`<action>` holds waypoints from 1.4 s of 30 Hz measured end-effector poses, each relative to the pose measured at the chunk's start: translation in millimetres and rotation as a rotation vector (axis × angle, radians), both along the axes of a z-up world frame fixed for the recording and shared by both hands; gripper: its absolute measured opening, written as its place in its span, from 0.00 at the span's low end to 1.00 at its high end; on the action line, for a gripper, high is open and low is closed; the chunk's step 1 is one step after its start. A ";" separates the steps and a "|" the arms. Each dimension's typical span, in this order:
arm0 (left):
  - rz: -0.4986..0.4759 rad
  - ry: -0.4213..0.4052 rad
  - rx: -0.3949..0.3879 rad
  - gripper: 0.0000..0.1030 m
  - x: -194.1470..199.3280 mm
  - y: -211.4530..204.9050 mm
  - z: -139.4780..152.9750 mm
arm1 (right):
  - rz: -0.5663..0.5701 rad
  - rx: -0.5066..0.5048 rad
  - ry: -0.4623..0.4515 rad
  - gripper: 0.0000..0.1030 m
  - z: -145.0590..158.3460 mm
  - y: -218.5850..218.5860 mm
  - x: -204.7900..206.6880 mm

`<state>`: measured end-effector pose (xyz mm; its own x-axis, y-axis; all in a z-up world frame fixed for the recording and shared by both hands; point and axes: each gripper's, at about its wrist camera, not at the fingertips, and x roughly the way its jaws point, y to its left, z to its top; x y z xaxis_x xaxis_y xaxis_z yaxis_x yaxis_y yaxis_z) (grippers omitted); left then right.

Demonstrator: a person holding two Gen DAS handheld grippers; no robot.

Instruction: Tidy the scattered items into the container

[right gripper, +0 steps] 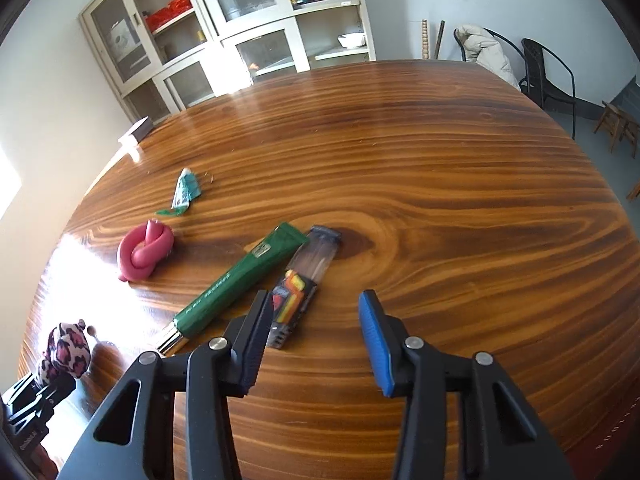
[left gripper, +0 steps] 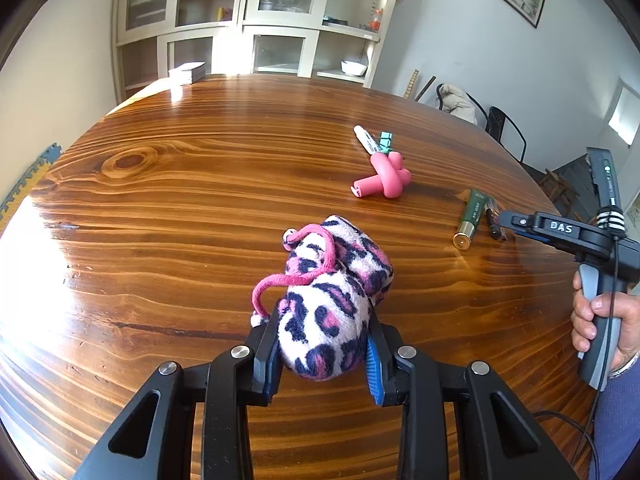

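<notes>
You are clamping the fuzzy pink, white and navy leopard-print drawstring pouch between the pads of your left gripper, holding it just over the glossy wooden table. Your right gripper is hanging unclenched with nothing between its fingers, its left finger just beside the clear pen case with colourful contents, which is lying against the dark green tube with a gold cap; the knotted pink rubbery tube is resting further off.
</notes>
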<state>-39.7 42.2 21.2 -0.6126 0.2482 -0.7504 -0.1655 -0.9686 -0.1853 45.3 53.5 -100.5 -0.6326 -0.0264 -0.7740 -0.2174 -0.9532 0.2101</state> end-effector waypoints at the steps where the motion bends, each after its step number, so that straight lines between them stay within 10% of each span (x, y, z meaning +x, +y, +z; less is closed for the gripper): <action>1: -0.003 0.002 -0.001 0.34 0.6 1.0 0.3 | 0.011 0.021 0.000 0.48 -0.8 -4.7 -2.7; 11: -0.010 0.007 0.002 0.34 2.4 2.6 3.2 | 0.064 0.249 -0.020 0.24 -5.4 -28.4 -12.9; 20: -0.042 0.064 0.030 0.34 16.7 7.0 23.0 | 0.027 0.079 0.036 0.24 5.9 -15.9 25.3; 42: -0.212 0.118 0.065 0.34 65.8 69.0 46.4 | -0.098 0.046 0.232 0.24 50.3 -33.1 171.2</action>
